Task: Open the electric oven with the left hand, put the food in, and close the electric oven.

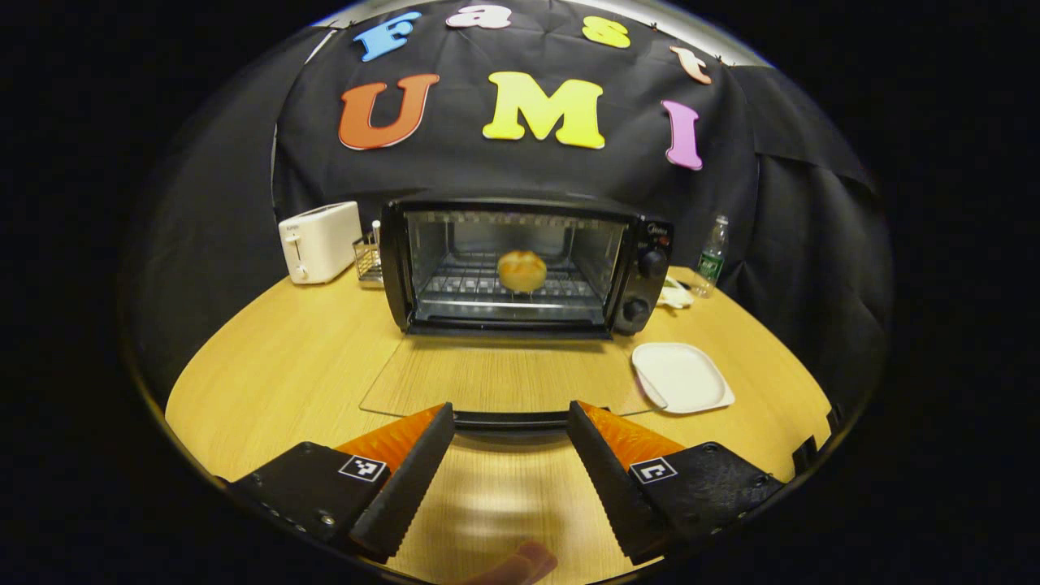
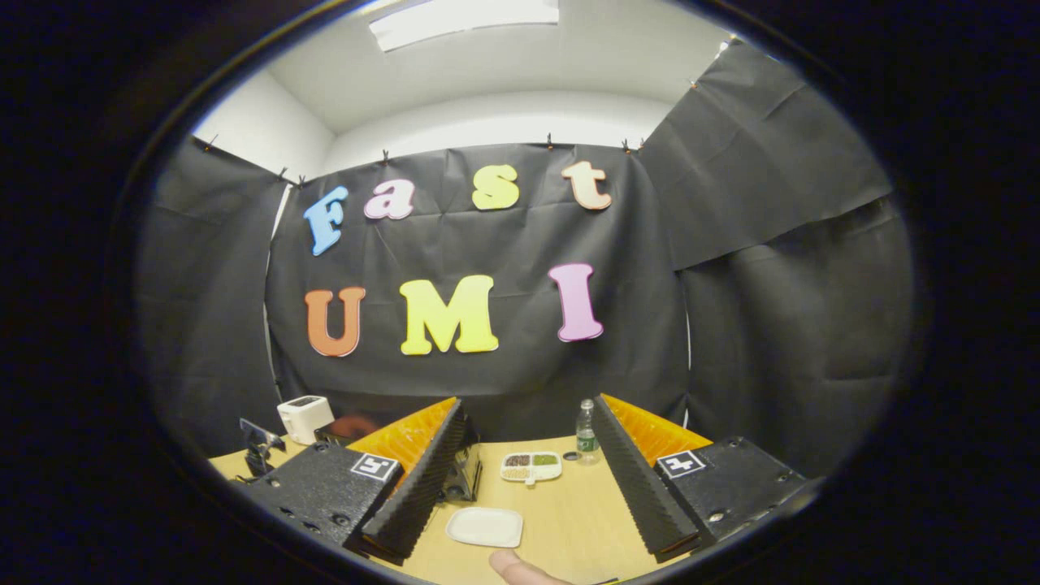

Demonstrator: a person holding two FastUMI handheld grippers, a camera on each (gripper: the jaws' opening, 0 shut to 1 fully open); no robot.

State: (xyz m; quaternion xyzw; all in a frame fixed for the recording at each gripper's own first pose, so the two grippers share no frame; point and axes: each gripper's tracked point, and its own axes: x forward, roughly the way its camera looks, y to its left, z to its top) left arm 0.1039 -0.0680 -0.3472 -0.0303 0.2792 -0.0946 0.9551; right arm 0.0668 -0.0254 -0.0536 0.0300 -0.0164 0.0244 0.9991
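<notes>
Both grippers I'm holding spread and empty: left gripper (image 1: pixel 510 455) facing the oven (image 1: pixel 520 268), its door (image 1: pixel 504 382) lying open, the bread roll (image 1: pixel 522 270) sitting inside; right gripper (image 2: pixel 528 479) hovering above the white plate (image 2: pixel 485 527).

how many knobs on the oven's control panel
2. Both sit on the electric oven's right-hand panel, stacked: the upper knob near mid-height and the lower knob close to the base. No others show.

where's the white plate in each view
left gripper view: white plate lies on the table right of the open oven door.
right gripper view: it lies low centre, between the fingers.
shared landmark: the water bottle behind it.
</notes>
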